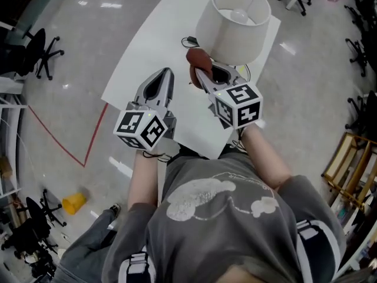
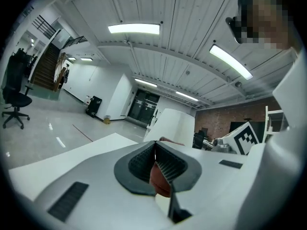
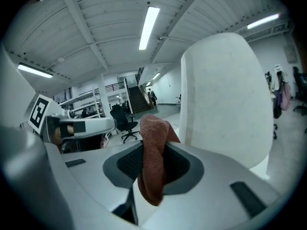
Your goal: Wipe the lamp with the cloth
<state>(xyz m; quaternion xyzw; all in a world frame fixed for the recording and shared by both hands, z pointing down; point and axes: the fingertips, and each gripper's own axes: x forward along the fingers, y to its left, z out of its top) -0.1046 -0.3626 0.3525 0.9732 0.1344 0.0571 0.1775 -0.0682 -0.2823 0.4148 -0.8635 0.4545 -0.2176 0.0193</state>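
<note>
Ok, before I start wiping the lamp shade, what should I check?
1. The cloth clamped in the right gripper: ok.
2. An end of the cloth free above the jaws for wiping: ok.
3. The cloth touching the lamp shade: cannot tell, they sit close.
4. The left gripper shut, empty, apart from the lamp shade: ok.
5. The lamp shade upright over the table: ok.

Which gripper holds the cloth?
The right gripper, clamped on the reddish-brown cloth beside the lampshade; the left gripper is shut, empty.
</note>
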